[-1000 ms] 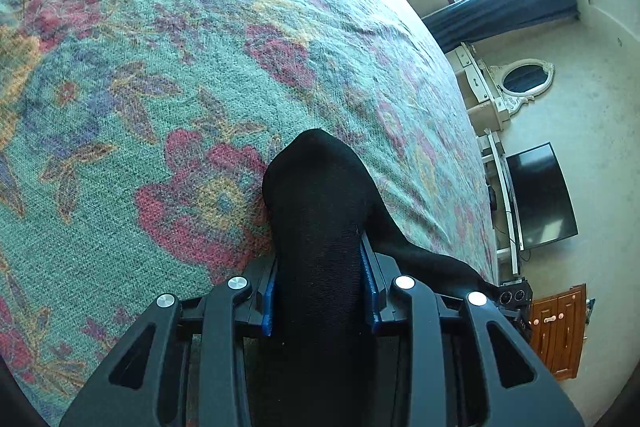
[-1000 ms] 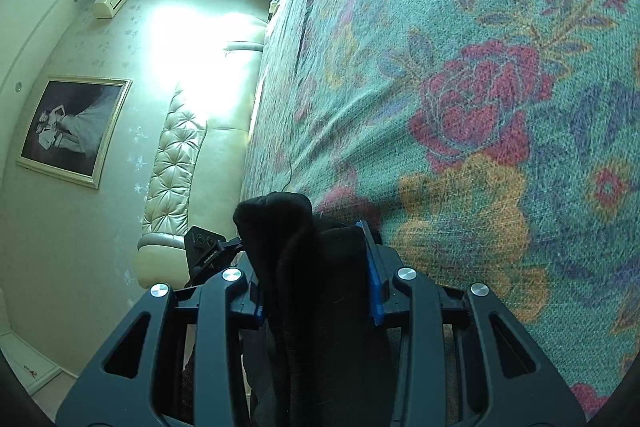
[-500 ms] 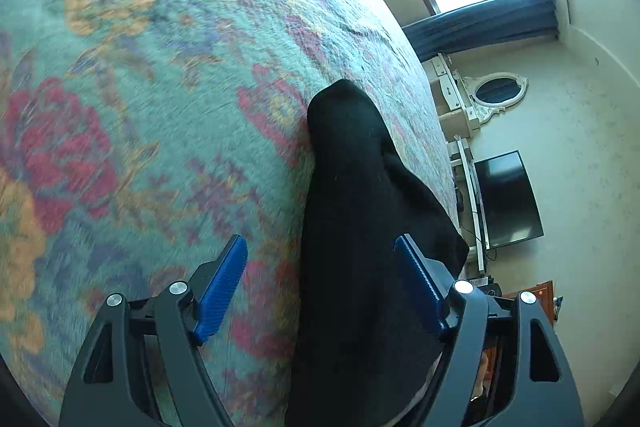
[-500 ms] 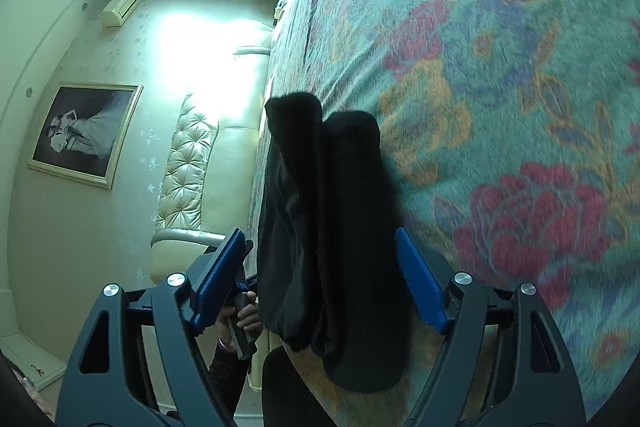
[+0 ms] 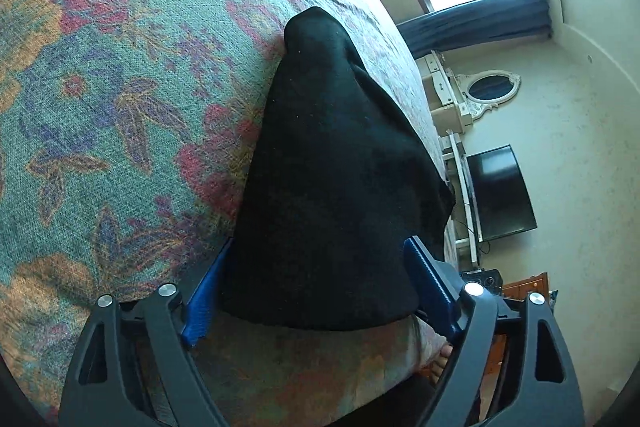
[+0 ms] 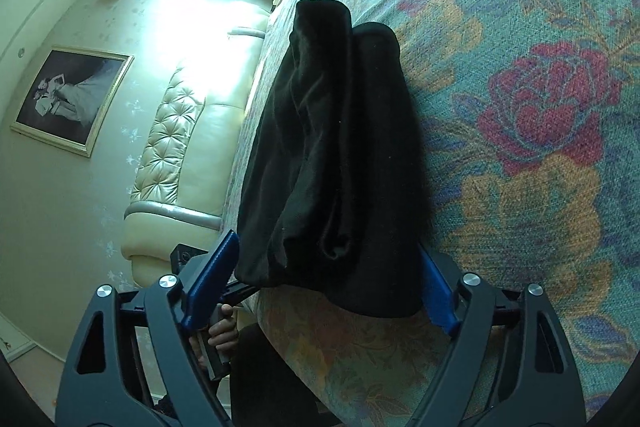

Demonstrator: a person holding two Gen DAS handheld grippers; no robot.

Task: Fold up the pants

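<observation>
Your folded black pants [image 5: 336,167] lie at the near edge of the bed [image 5: 120,87], running from about 6 o'clock up toward 12 in both wrist views, with their near end right above the drop of the mattress side. Your left gripper [image 5: 316,291] has its jaws closing a little from wide, the blue pads flanking the near end of the cloth but apparently not pressing it, so nothing looks held. Your right gripper [image 6: 324,291] is closing too, its pads straddling the thick stacked layers [image 6: 340,147] without a visible squeeze. The risk, as I judge it, is that closing jaws catch a loose fold as you draw off and drag the bundle over the edge at 6 o'clock, or spill the top layer that already bulges on the right-view side. Open room lies up the flowered cover toward 12 and 9 o'clock in the left view; behind you is only the bed's edge and your own hand [image 6: 224,335] on the other handle.
</observation>
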